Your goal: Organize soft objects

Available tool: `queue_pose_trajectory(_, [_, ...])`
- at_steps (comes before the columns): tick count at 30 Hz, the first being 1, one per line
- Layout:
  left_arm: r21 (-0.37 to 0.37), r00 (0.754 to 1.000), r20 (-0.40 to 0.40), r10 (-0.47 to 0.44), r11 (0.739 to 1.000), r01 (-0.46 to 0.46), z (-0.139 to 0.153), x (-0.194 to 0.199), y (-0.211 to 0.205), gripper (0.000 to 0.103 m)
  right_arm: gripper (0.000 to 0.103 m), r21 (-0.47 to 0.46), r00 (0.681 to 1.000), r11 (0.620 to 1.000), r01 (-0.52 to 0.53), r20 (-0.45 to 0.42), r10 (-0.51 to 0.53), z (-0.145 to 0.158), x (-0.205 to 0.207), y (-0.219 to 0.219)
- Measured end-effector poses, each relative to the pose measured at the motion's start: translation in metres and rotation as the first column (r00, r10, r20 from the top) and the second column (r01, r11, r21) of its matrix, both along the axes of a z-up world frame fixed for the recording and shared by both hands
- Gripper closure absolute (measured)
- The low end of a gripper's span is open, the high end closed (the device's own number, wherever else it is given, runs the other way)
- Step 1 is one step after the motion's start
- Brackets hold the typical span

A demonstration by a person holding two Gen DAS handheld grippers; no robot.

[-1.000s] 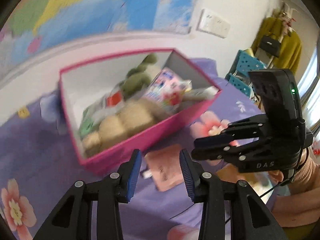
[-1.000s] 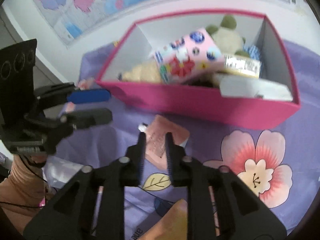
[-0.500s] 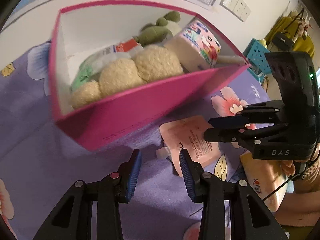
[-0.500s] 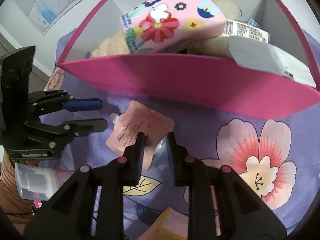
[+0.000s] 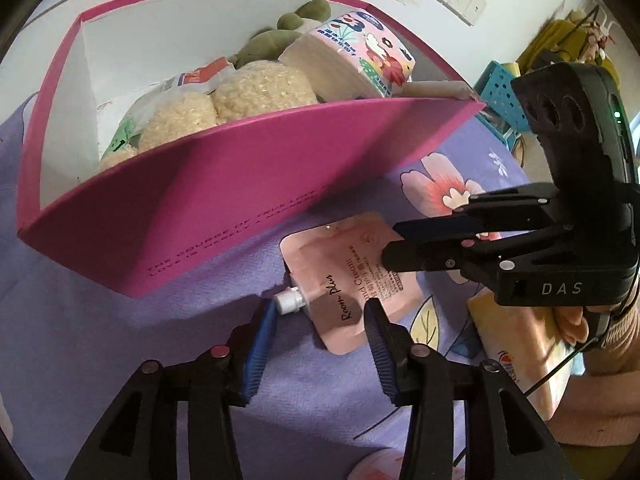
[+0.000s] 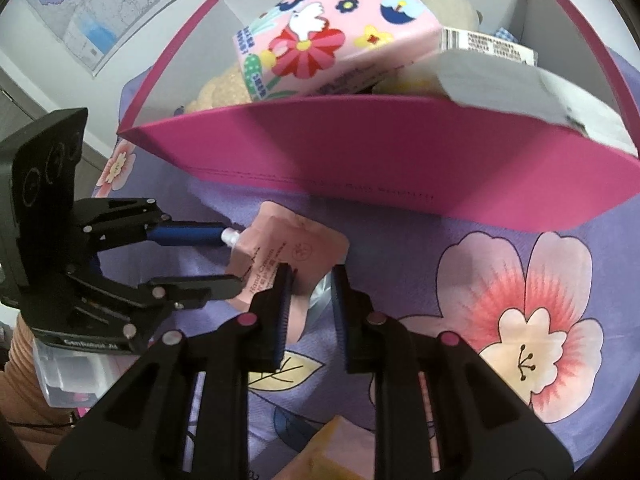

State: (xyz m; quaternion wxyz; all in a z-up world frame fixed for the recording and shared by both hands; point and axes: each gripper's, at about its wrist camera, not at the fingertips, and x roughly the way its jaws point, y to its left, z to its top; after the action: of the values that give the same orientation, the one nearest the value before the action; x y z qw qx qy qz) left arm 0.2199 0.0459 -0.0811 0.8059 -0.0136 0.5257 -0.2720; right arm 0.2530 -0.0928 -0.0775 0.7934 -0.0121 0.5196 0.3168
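Purple floral cloth, wall map (upper left)

Both fisheye views are bright and evenly lit, bent and black-rimmed at the edges, with soft shadows under the pink box.

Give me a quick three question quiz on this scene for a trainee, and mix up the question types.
1. True or false: the pink pouch lies inside the magenta box.
2. The left gripper is: A shut on the pouch, B open, C out of view.
3. Fill in: the pouch lies on a ___ flowered cloth.
Key: 1 false; 2 B; 3 purple.
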Motion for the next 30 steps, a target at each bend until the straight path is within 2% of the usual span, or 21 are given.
queue_pose_trajectory(6, [-0.009,0.998,-0.017,0.055,0.998,-0.055,0.000,0.002,-0.001,0.057,0.081,0.039,1.000,0.999,0.027,0.007,-0.028,0.003,0.001,-0.006])
queue_pose_trajectory(13, [-0.038,0.998,0.026,0.064,0.997,-0.063,0.019,-0.005,0.003,0.057,0.081,0.094,0.997,0.995,0.041,0.064,-0.047,0.020,-0.010,-0.018])
queue_pose_trajectory(14, [-0.061,0.997,0.033,0.063,0.996,-0.060,0.024,-0.006,0.004,0.062,0.082,0.107,0.996,0.993,0.040,0.071,-0.047,0.023,-0.012,-0.020])
queue_pose_trajectory(15, [-0.110,0.999,0.030,0.045,0.993,-0.041,0.029,-0.007,0.006,0.065,0.091,0.119,0.996,0.992,0.033,0.073,-0.042,0.024,-0.014,-0.021])
queue_pose_trajectory(16, [-0.135,0.999,0.038,0.035,0.990,-0.030,0.035,-0.009,0.005,0.065,0.095,0.144,0.998,0.990,0.010,0.059,-0.019,0.025,-0.016,-0.021])
queue_pose_trajectory(17, [-0.134,0.998,0.061,0.030,0.991,-0.021,0.041,-0.010,0.002,0.065,0.095,0.151,0.999,0.988,-0.004,0.050,-0.003,0.025,-0.019,-0.018])
queue_pose_trajectory(19, [-0.061,0.991,0.135,0.023,0.998,-0.015,0.055,-0.015,-0.009,0.067,0.095,0.122,0.995,0.992,-0.013,0.096,0.001,0.028,-0.028,-0.010])
queue_pose_trajectory(20, [-0.070,0.990,0.138,0.028,0.997,-0.018,0.058,-0.013,-0.008,0.068,0.095,0.107,0.992,0.994,-0.012,0.125,-0.002,0.030,-0.031,-0.008])
queue_pose_trajectory(22, [-0.122,0.992,0.120,0.038,0.992,-0.023,0.062,-0.010,-0.001,0.068,0.095,0.116,0.993,0.993,-0.002,0.113,-0.012,0.030,-0.030,-0.008])
queue_pose_trajectory(23, [-0.123,0.990,0.127,0.054,0.992,-0.038,0.064,-0.011,0.004,0.068,0.095,0.107,0.994,0.994,0.015,0.109,-0.026,0.029,-0.027,-0.012])
queue_pose_trajectory(27, [-0.102,0.987,0.125,0.105,0.990,-0.092,0.058,-0.010,0.025,0.067,0.094,0.095,0.997,0.995,0.038,0.068,-0.045,0.024,-0.021,-0.021])
queue_pose_trajectory(30, [-0.070,0.989,0.094,0.117,0.991,-0.111,0.043,-0.007,0.031,0.067,0.079,0.083,0.999,0.996,0.032,0.021,-0.034,0.016,-0.019,-0.019])
